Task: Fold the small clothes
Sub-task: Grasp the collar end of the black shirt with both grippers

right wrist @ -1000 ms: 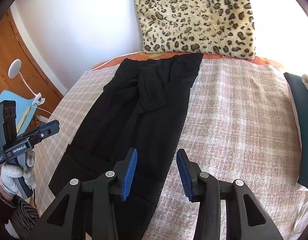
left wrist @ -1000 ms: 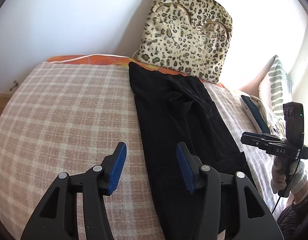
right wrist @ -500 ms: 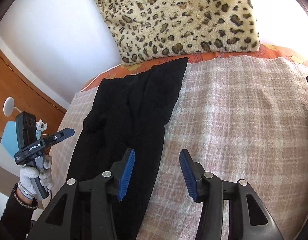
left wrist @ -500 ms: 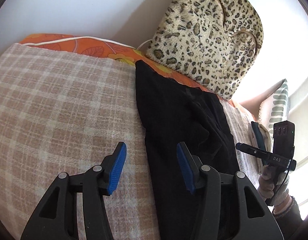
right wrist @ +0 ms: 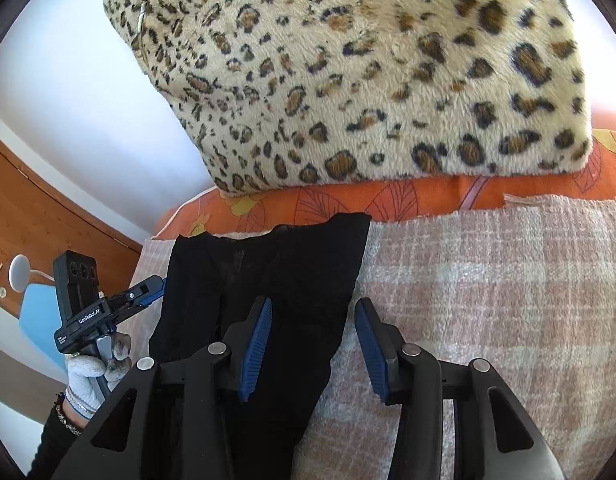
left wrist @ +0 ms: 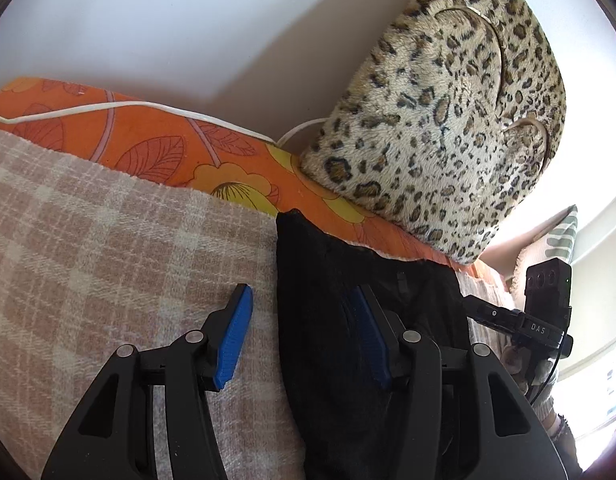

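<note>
A black garment (left wrist: 327, 280) lies lengthwise on the pink checked blanket (left wrist: 108, 248), its far end by the orange sheet. It also shows in the right wrist view (right wrist: 292, 272). My left gripper (left wrist: 300, 304) is open, straddling the garment's left edge near its far corner. My right gripper (right wrist: 313, 320) is open, straddling the garment's right edge near the other far corner. Each gripper shows in the other's view: the right one (left wrist: 503, 316) and the left one (right wrist: 148, 292).
A leopard-print cushion (left wrist: 439, 128) leans on the white wall just beyond the garment. An orange flowered sheet (left wrist: 156, 148) with a white cable runs along the back. A striped pillow (left wrist: 563, 232) lies far right. A wooden door and blue object (right wrist: 36, 312) are at left.
Both grippers have moved forward along the garment, from its near end to its far end by the cushion. Both stay open.
</note>
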The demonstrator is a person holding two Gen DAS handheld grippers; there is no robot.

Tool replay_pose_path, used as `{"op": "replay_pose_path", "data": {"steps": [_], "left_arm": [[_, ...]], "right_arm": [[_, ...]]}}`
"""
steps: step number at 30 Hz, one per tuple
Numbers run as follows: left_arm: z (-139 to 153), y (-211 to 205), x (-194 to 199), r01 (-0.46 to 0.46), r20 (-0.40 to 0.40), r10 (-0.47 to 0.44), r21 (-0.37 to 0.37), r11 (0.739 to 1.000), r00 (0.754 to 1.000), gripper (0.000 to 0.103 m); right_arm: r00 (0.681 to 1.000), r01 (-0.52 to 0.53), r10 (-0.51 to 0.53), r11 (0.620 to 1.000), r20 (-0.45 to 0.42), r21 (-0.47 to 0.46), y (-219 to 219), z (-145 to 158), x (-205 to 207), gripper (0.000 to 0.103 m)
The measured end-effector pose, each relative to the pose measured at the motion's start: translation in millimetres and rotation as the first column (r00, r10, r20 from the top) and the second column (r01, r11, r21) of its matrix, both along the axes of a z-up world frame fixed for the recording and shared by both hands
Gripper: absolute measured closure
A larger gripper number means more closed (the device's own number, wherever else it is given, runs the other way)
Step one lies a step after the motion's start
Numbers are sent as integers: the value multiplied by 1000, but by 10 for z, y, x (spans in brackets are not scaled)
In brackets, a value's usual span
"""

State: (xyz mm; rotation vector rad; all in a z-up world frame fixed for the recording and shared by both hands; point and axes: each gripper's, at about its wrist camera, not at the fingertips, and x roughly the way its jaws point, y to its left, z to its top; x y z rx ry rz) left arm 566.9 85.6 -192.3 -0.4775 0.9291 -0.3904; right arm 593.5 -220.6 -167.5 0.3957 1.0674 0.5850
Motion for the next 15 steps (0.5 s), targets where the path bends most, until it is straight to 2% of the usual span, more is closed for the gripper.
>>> {"op": "replay_pose_path", "data": {"steps": [5,8,9,10,11,14,15], "left_arm": [[-11,-43,196,16,2,-16,-23,1000,1000,52],[-19,-22,251,3,5,-3,-46,999,1000,59],[-22,-45,256,12,7,-12,-33,999,1000,73],[-35,-80,262,24,4,-24,-18,1000,1000,81],[-48,-109,262,33,2,-33,-4,999,999,93],[-45,-140,255,37,11,-37,9,999,999,99],[-23,-136,246,31,19,-31,10,999,999,100]], "right_arm": [[1000,-2,2,1000,-4,30,73,-32,217,57],[1000,-8,8,1000,1,24,146,-49,291,58],[1000,-14,14,1000,11,3,188,-46,294,63],[1000,-22,23,1000,17,-16,234,-46,298,66],[999,-35,35,999,18,-29,274,-53,302,75],[998,-57,58,997,14,-58,369,-65,308,94],[998,-59,60,996,17,-67,397,-58,307,98]]}}
